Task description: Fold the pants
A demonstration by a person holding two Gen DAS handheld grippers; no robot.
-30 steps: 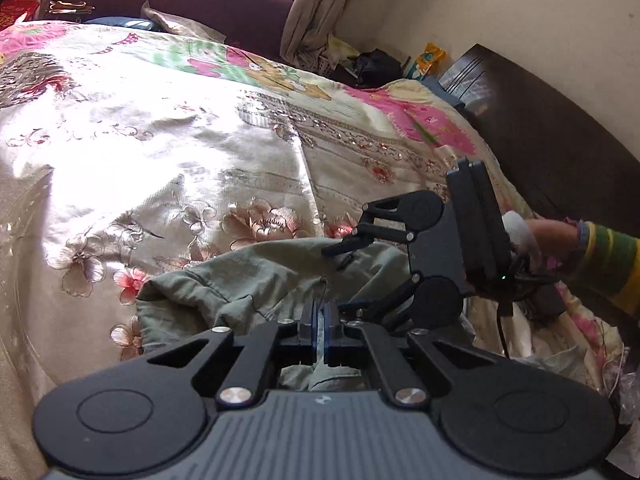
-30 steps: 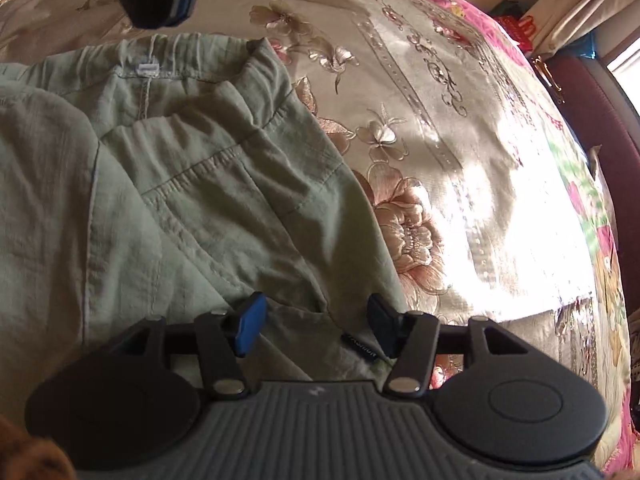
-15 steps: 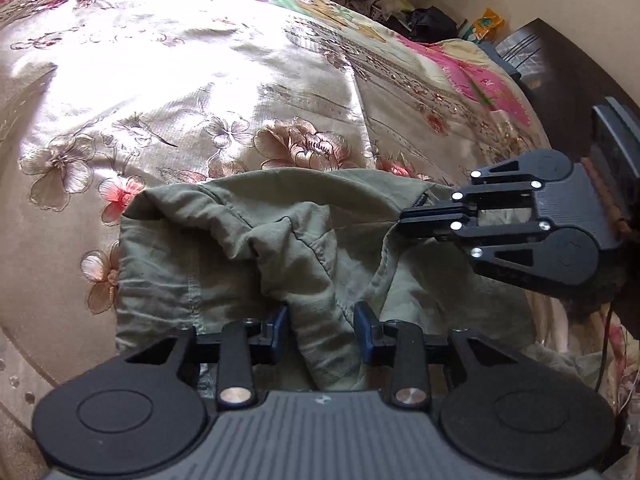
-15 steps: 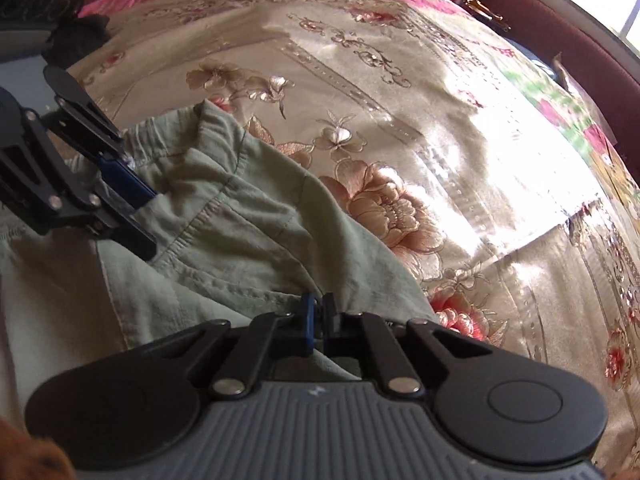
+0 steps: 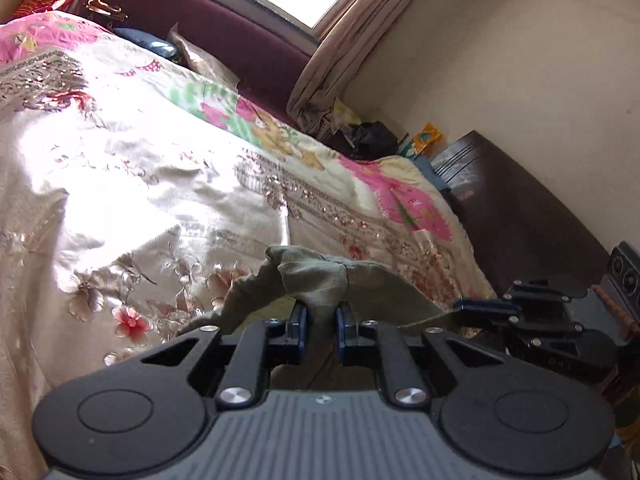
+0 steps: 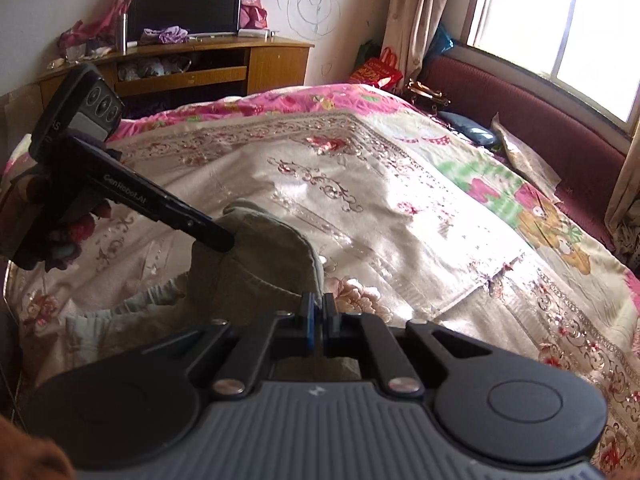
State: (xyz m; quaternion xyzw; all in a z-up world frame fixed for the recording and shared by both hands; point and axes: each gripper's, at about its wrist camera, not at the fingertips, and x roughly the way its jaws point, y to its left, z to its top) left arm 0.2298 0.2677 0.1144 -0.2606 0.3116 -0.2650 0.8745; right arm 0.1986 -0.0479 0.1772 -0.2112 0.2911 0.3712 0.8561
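Left wrist view: the left hand-held gripper (image 5: 321, 330) is closing on a bunched fold of the green pants (image 5: 316, 280), now lifted off the bed (image 5: 160, 184). At 3 o'clock, the right hand-held gripper (image 5: 460, 312), open a second ago, pinches another edge, so spreading can begin.

Olive pants (image 6: 256, 264), bunched, apparently lifted

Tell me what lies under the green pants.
Under the lifted green pants only the floral bedspread shows. The cloth hanging from the left tongs, which are closing, and the right tongs hides what lies directly below.
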